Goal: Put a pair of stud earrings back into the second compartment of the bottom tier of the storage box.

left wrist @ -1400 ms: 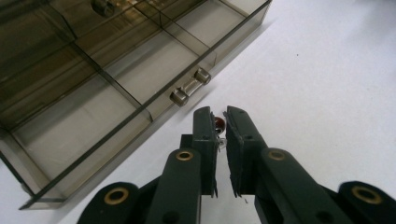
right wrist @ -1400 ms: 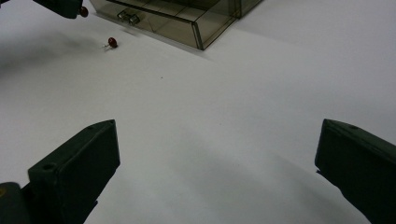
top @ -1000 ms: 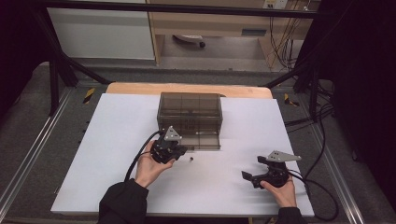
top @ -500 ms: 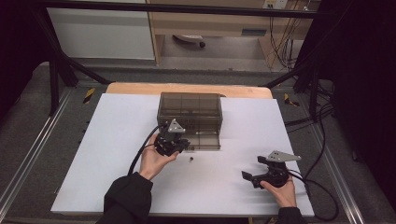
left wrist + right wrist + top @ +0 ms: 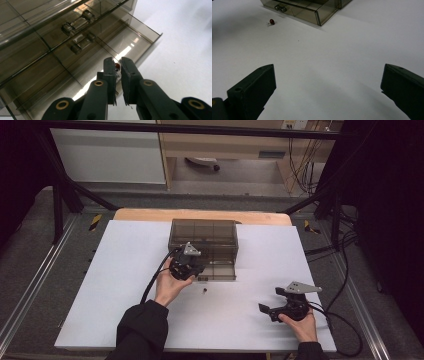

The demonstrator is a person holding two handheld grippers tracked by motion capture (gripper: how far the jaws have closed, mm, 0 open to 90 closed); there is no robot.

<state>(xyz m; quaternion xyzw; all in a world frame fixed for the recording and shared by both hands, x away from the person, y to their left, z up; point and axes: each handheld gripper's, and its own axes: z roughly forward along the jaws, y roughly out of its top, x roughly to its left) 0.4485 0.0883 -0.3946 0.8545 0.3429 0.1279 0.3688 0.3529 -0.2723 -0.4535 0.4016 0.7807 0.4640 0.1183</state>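
At the lower right of the high view, the right gripper (image 5: 272, 309) sits low over the white desk (image 5: 125, 285), held in the person's right hand (image 5: 301, 325), its jaws spread wide with nothing between them. A little farther in, near the frame's centre, a small red component (image 5: 204, 291) with thin wire legs lies alone on the desk, just in front of the smoky plastic drawer box (image 5: 204, 237). At the left gripper (image 5: 196, 269), the jaws are pinched nearly together on another small red part (image 5: 117, 66), poised over the pulled-out drawer (image 5: 82, 60) with its dividers.
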